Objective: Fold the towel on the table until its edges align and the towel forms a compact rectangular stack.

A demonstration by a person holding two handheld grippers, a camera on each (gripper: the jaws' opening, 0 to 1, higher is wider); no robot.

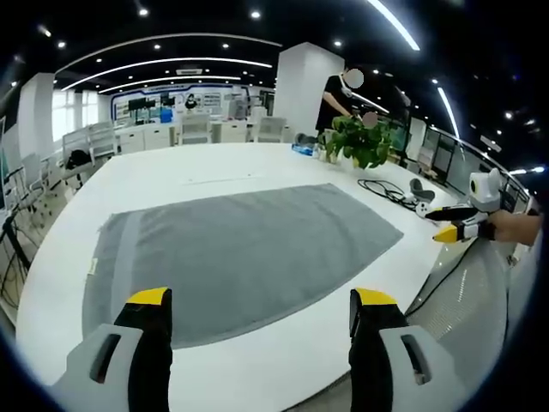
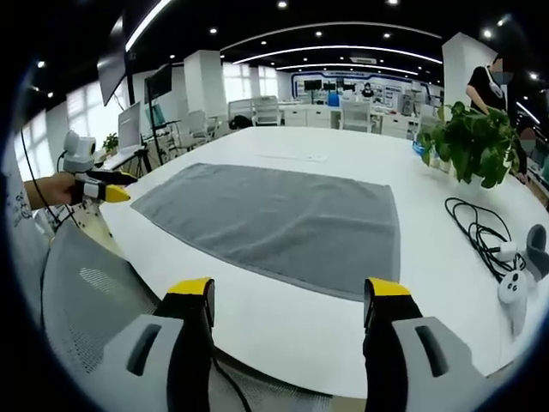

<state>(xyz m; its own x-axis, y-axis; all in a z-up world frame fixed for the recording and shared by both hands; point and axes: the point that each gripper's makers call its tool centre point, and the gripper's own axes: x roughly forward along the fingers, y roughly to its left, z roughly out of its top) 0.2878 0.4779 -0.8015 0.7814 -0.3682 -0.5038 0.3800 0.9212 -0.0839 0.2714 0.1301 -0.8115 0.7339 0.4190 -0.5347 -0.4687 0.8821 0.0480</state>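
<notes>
A grey towel [image 1: 249,253] [image 2: 283,219] lies spread flat and unfolded on the white table [image 1: 171,176] [image 2: 429,309]. My left gripper [image 1: 262,300] is open just short of the towel's near edge, with nothing between its yellow-tipped jaws. My right gripper [image 2: 288,292] is open too, over bare table in front of the towel's edge on its side. In the left gripper view the right gripper [image 1: 436,225] is off the table's right rim, held by a hand. In the right gripper view the left gripper [image 2: 127,188] hangs off the table's left rim.
A potted plant [image 1: 360,142] [image 2: 472,146] stands on the table beyond the towel. A black cable [image 1: 382,189] [image 2: 480,232] and a white controller [image 2: 515,287] lie near it. A mesh chair back [image 2: 94,292] is at the near edge. A person [image 1: 339,94] stands behind.
</notes>
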